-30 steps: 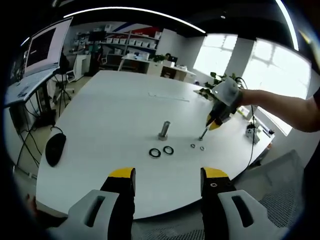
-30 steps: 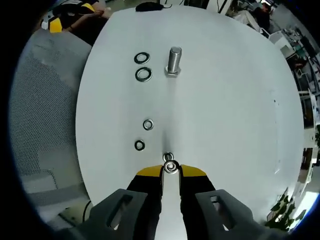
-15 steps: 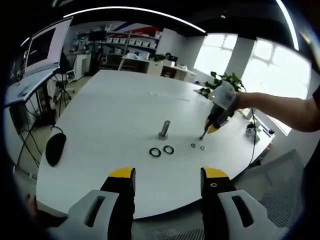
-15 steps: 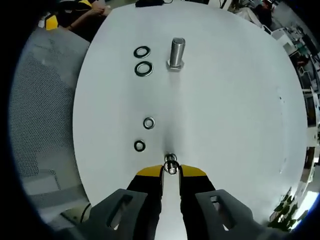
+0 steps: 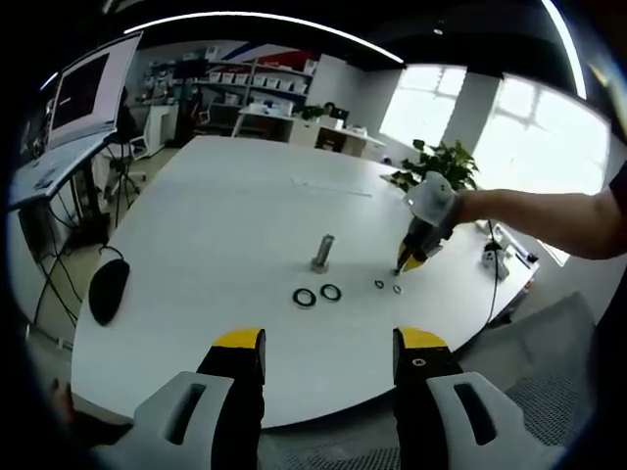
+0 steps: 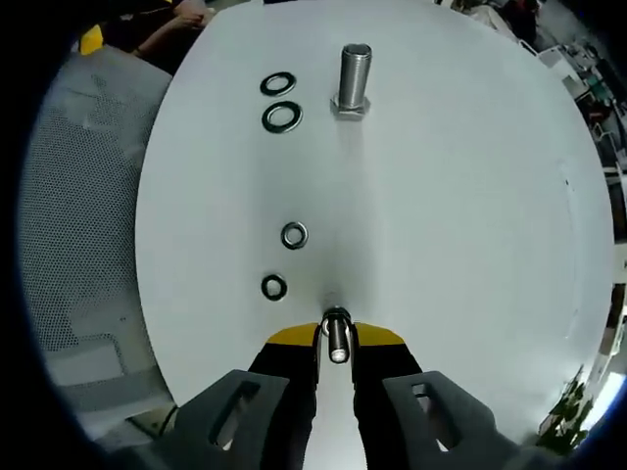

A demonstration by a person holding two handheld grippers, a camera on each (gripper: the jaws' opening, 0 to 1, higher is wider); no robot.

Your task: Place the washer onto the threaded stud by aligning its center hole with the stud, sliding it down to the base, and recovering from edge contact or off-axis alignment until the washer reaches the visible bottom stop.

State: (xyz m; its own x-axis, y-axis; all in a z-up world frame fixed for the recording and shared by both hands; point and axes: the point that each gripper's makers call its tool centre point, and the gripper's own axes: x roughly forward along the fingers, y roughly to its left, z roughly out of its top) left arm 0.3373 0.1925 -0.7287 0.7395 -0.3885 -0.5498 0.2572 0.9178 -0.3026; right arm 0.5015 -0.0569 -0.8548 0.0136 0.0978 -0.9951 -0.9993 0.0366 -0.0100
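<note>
The threaded stud [image 5: 321, 253] [image 6: 354, 78] stands upright on the white table [image 5: 216, 215] [image 6: 460, 225]. Two large dark washers [image 5: 304, 298] [image 6: 281, 117] lie near it. Two small washers [image 5: 378, 285] [image 6: 294, 235] lie closer to my right gripper [image 5: 403, 267] [image 6: 336, 343]. That gripper is shut on a small washer [image 6: 336, 338], held tilted between the yellow tips, just above the table. My left gripper [image 5: 328, 352] hangs open off the table's near edge, with nothing between its jaws.
A black mouse [image 5: 108, 291] lies at the table's left end, with a monitor [image 5: 83, 93] beyond it. A small device with a cable [image 5: 493, 259] sits at the right edge. A grey mesh chair [image 6: 69, 245] stands beside the table.
The right gripper has risen slightly with the washer, which now shows more edge-on. In the left gripper view it has drifted a little left, towards the small washers. My left gripper has not moved.
</note>
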